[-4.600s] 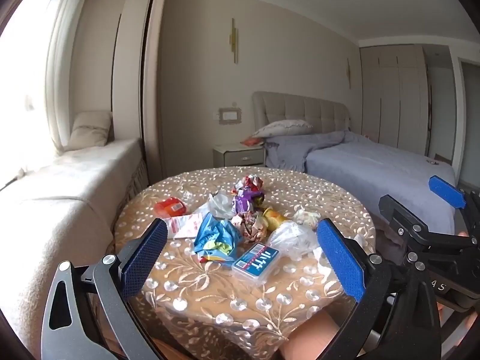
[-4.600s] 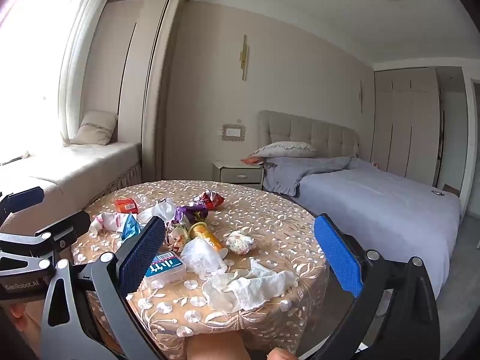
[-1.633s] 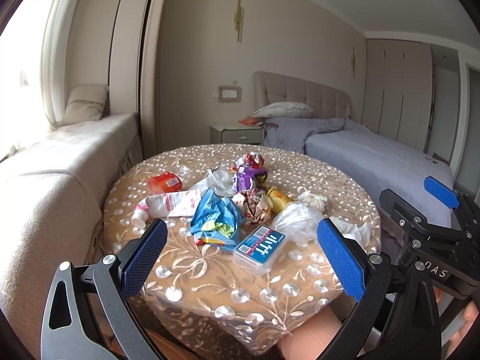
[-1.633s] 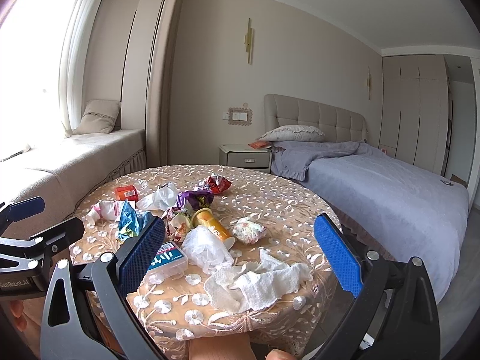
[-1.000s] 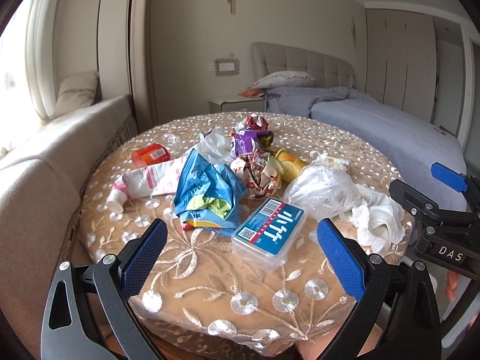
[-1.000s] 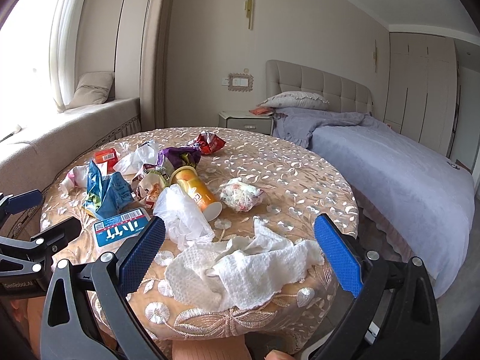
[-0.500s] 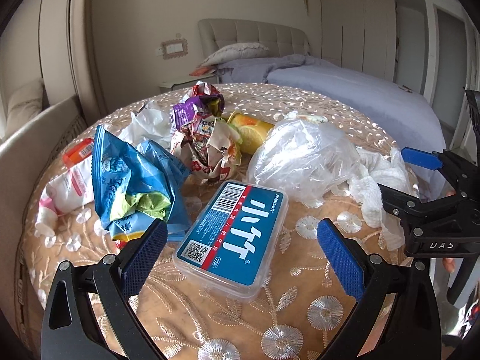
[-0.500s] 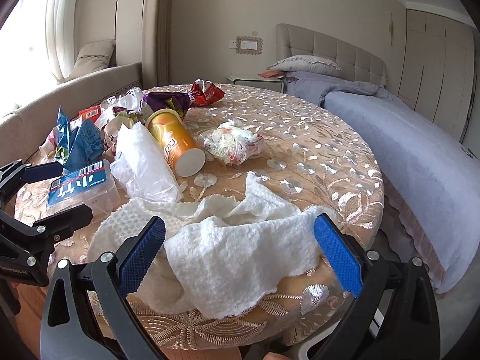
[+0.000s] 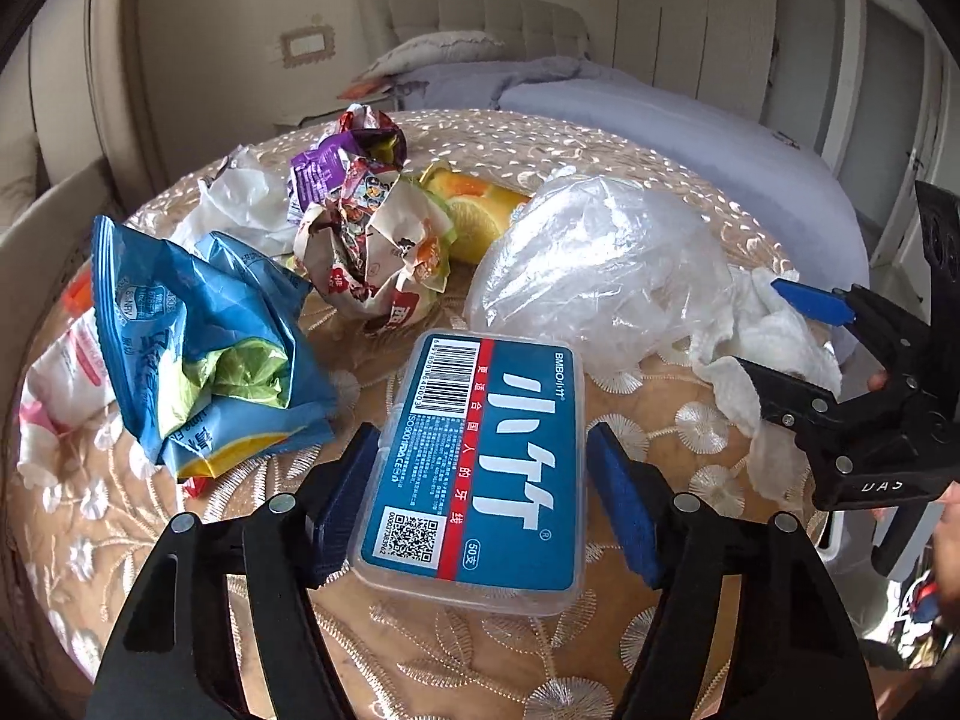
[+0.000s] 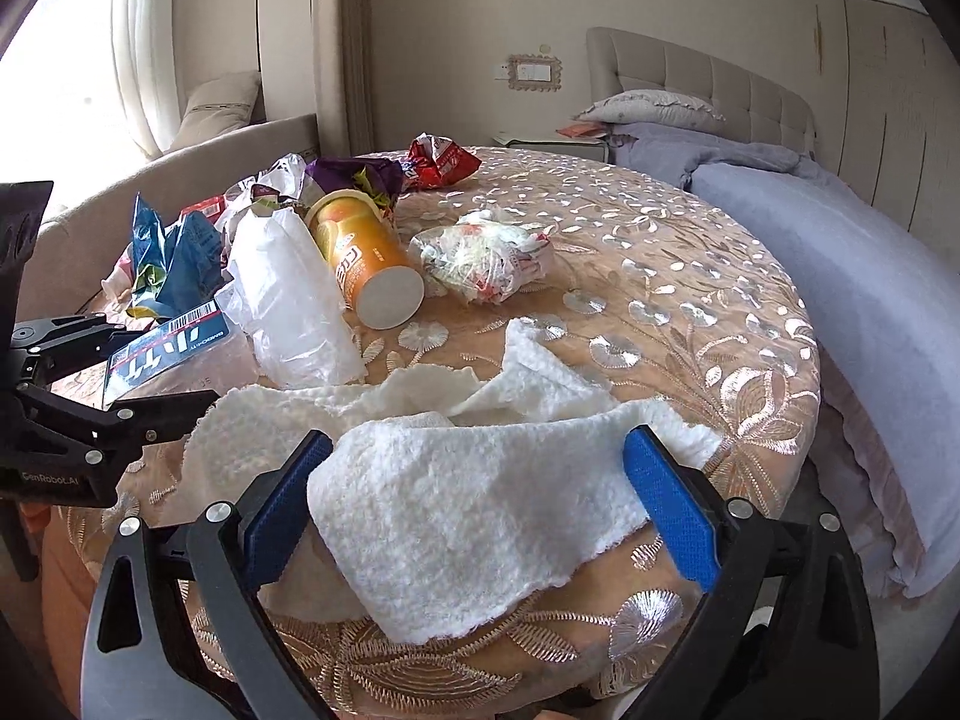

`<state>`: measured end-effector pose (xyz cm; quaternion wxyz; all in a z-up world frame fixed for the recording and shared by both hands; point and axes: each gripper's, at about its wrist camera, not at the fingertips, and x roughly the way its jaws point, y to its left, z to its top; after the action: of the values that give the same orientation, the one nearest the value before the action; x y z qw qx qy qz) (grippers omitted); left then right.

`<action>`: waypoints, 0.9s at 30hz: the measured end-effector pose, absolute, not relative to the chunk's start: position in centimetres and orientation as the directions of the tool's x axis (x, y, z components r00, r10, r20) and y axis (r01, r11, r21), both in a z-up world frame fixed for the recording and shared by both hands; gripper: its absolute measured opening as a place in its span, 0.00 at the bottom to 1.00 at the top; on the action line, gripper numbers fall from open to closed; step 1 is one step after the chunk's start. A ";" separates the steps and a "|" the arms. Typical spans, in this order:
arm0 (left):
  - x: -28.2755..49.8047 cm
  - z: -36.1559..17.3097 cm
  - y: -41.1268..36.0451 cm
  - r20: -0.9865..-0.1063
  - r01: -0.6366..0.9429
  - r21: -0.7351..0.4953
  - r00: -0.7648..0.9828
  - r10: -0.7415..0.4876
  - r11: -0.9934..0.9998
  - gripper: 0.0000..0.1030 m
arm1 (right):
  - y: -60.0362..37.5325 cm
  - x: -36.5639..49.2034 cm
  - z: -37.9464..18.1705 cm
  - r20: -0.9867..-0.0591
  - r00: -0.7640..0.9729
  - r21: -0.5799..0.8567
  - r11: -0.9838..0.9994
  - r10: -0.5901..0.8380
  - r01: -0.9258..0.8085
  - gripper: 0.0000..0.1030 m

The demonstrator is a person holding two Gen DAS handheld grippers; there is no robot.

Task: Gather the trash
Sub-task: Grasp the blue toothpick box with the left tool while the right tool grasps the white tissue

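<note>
The round table (image 10: pixel 690 324) in its embroidered cloth fills both views, the grey-covered bed (image 10: pixel 840 240) off to its right; and here's the white paper towel (image 10: pixel 468 516), draped over the near edge of the table, with the right gripper (image 10: pixel 474 498) straddling it, jaws just closing in, blue pads beside the towel on either side but not visibly pressing it yet; over on the left, the left gripper (image 9: pixel 480 492) has been closing too, its pads flanking the blue-labelled clear plastic box (image 9: pixel 486 462) (a narrow gap shows on the right side, so no grip yet); behind the box lie the crumpled clear plastic bag (image 9: pixel 600 276), the blue snack bag (image 9: pixel 198 336) to the left, the orange cup (image 10: pixel 366 258) on its side, and crumpled wrappers (image 9: pixel 372 240) further back.
</note>
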<state>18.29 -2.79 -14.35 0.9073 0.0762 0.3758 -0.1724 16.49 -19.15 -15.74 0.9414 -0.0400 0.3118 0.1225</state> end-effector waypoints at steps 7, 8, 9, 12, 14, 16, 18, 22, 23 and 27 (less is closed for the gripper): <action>17.5 -13.8 -1.9 -0.695 0.333 -0.026 0.671 -0.256 0.942 0.55 | -20.4 15.9 -14.5 -0.599 0.765 0.063 0.967 0.234 -0.246 0.13; 17.3 -13.6 -1.7 -0.692 0.334 -0.041 0.670 -0.268 0.942 0.55 | -20.7 15.6 -14.1 -0.589 0.772 0.070 0.967 0.239 -0.246 0.13; 16.9 -13.5 -1.7 -0.687 0.335 -0.049 0.673 -0.275 0.941 0.55 | -21.1 15.2 -13.5 -0.576 0.781 0.077 0.967 0.243 -0.244 0.13; 15.6 -12.7 -2.2 -0.664 0.341 -0.037 0.694 -0.278 0.939 0.55 | -21.8 14.2 -12.2 -0.548 0.799 0.082 0.966 0.248 -0.244 0.13; 14.7 -11.9 -2.6 -0.645 0.353 -0.050 0.703 -0.300 0.934 0.55 | -22.2 13.4 -11.5 -0.528 0.813 0.074 0.967 0.245 -0.244 0.13; 13.7 -11.1 -3.2 -0.630 0.363 -0.052 0.711 -0.313 0.930 0.55 | -22.7 12.3 -10.9 -0.499 0.832 0.061 0.968 0.242 -0.245 0.14; 12.8 -10.4 -4.1 -0.614 0.389 -0.052 0.714 -0.336 0.920 0.55 | -23.3 11.2 -10.3 -0.470 0.851 0.038 0.969 0.234 -0.245 0.14; 11.7 -9.6 -7.5 -0.588 0.469 -0.044 0.701 -0.402 0.882 0.55 | -25.4 9.0 -9.3 -0.429 0.885 -0.015 0.978 0.181 -0.207 0.15; 11.4 -9.5 -8.5 -0.585 0.491 -0.037 0.696 -0.417 0.870 0.55 | -26.1 8.4 -9.1 -0.421 0.891 -0.025 0.980 0.168 -0.196 0.15; 10.2 -9.8 -12.8 -0.590 0.588 -0.026 0.644 -0.488 0.808 0.55 | -29.6 5.9 -8.8 -0.409 0.908 -0.073 0.989 0.088 -0.129 0.16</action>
<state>10.23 -12.81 -9.83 0.9027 0.0841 0.2988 -0.2980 5.88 -29.61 -8.82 0.9756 -0.0492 0.2068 0.0558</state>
